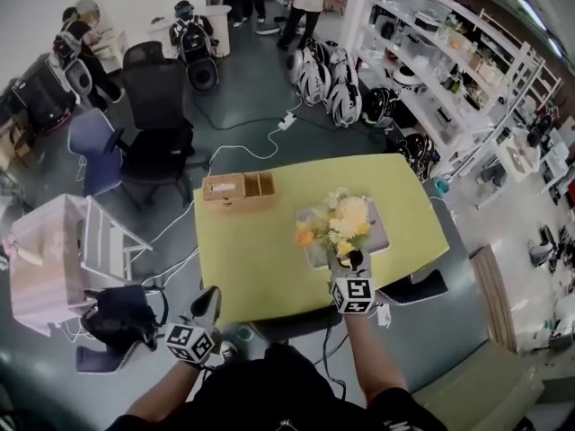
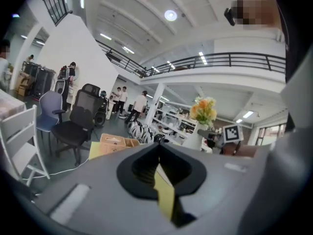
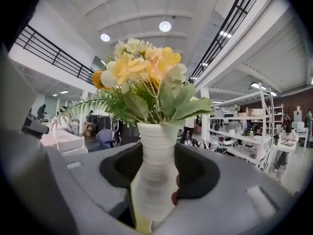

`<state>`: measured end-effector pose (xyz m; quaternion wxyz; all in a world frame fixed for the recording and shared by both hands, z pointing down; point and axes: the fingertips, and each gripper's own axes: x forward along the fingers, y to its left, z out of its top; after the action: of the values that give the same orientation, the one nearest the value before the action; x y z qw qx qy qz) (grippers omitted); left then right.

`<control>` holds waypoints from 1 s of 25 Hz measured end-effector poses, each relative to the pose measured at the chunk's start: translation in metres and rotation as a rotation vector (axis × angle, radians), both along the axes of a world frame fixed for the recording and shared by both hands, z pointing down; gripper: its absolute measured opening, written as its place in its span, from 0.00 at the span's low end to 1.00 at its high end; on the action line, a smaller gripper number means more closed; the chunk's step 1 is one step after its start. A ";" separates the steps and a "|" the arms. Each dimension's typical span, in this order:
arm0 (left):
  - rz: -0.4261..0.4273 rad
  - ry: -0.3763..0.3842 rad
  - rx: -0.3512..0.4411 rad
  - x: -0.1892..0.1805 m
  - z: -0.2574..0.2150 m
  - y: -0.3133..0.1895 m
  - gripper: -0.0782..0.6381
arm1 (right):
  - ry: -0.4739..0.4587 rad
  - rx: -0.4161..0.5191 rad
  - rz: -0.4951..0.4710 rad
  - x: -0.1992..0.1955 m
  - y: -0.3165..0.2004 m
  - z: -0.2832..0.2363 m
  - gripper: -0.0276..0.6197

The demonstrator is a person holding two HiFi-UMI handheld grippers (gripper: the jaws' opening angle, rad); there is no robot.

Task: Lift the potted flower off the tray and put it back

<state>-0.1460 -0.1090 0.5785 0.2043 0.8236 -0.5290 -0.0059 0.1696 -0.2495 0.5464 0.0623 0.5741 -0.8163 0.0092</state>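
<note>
The potted flower (image 1: 340, 218) has yellow and orange blooms in a white ribbed pot (image 3: 155, 170). It is over the grey tray (image 1: 383, 226) on the yellow-green table (image 1: 260, 263); whether its base touches the tray I cannot tell. My right gripper (image 1: 352, 260) is shut on the pot from the near side, and in the right gripper view the pot fills the gap between the jaws (image 3: 154, 190). My left gripper (image 1: 208, 302) hovers at the table's front-left edge, shut and empty (image 2: 161, 180). The left gripper view also shows the flower (image 2: 204, 110) off to the right.
A wooden box (image 1: 238, 189) with compartments sits at the table's far left. Office chairs (image 1: 157, 106) and cables lie beyond the table, a white chair and pink table (image 1: 63, 250) to the left, and shelving (image 1: 449, 70) at the right. People stand in the background.
</note>
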 end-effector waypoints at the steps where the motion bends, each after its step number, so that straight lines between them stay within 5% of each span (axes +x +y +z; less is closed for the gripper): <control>1: -0.007 -0.007 -0.009 0.002 0.005 -0.004 0.12 | 0.006 -0.002 0.004 0.009 -0.016 0.009 0.37; 15: -0.124 -0.091 -0.170 0.010 0.064 -0.011 0.12 | 0.007 -0.081 0.046 0.086 -0.165 0.162 0.37; 25: -0.150 -0.124 -0.230 0.011 0.083 -0.003 0.12 | -0.019 -0.137 0.104 0.107 -0.193 0.221 0.37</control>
<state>-0.1351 -0.1116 0.6613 0.2633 0.7517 -0.5979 0.0905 0.2765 -0.4422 0.7670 0.0933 0.6100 -0.7835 0.0737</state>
